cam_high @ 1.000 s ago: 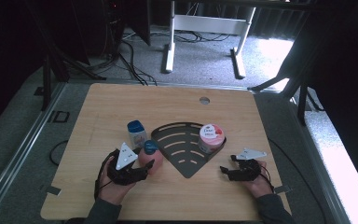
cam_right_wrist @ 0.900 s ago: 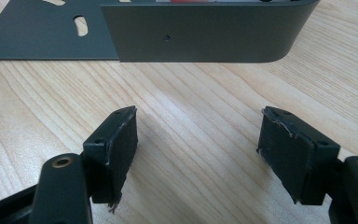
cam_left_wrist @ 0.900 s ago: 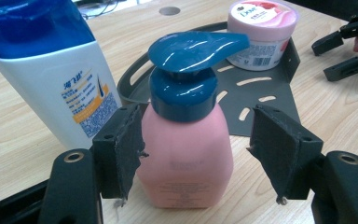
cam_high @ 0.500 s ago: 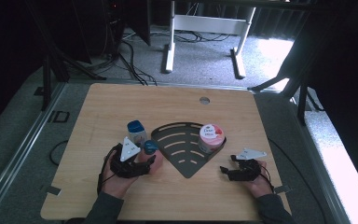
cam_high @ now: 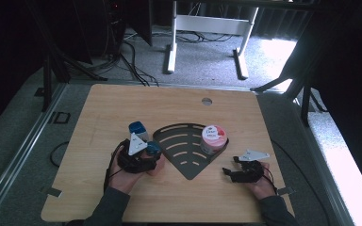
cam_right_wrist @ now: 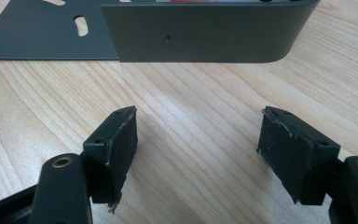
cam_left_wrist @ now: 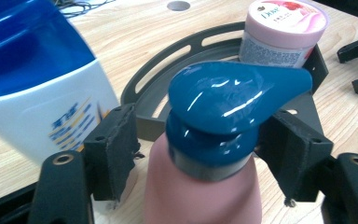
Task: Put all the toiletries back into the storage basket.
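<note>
Two grippers sit low on your side of the table (cam_high: 99, 117). Your left gripper (cam_left_wrist: 205, 149) has its jaws on either side of a pink bottle (cam_left_wrist: 205, 196), just under its teal pump cap (cam_left_wrist: 233, 100); the right pad (cam_left_wrist: 293, 149) appears to touch the collar, while on the left I cannot tell whether pad and bottle meet. In the high view that gripper (cam_high: 143, 160) and bottle stand at the left edge of the dark fan-shaped rack (cam_high: 184, 165). Just beside the pink bottle, on its far left, a white bottle with a blue cap (cam_left_wrist: 42, 84) stands on the wood.

Your right gripper (cam_right_wrist: 198, 154) is spread wide with nothing between the pads, hovering close over bare wood in front of the rack's raised wall (cam_right_wrist: 205, 37). From above it (cam_high: 240, 173) lies right of the rack's point, apart from it.

One container is in the rack: a pink-lidded jar (cam_high: 213, 139), upright in the right corner against the wall.
</note>
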`<state>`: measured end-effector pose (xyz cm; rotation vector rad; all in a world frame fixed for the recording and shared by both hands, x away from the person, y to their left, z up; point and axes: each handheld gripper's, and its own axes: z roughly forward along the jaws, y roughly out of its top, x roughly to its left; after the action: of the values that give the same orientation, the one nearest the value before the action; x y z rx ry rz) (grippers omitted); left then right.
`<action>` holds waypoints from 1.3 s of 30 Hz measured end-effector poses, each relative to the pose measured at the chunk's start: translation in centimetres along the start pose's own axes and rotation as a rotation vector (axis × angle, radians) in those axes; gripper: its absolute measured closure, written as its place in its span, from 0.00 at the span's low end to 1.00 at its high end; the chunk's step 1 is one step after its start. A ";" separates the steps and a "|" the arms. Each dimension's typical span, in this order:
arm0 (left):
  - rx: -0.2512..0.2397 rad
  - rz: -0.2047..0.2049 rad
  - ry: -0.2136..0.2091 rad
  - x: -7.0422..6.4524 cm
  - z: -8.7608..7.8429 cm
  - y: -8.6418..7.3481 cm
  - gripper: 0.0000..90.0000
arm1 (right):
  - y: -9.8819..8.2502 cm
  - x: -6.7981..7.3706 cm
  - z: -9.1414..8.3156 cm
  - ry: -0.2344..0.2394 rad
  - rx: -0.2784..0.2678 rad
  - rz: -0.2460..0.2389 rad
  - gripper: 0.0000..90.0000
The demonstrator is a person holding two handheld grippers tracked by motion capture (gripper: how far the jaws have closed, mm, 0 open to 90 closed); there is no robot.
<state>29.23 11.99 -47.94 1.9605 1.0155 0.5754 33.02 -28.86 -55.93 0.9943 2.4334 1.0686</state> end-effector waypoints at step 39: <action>-0.001 -0.023 0.000 -0.3 0.3 1.0 0.59 | 0.0 -0.1 0.0 0.012 -0.001 0.004 0.30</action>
<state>29.72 11.26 -47.33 1.9456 1.0368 0.5632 33.10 -28.97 -55.92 0.9954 2.4414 1.0805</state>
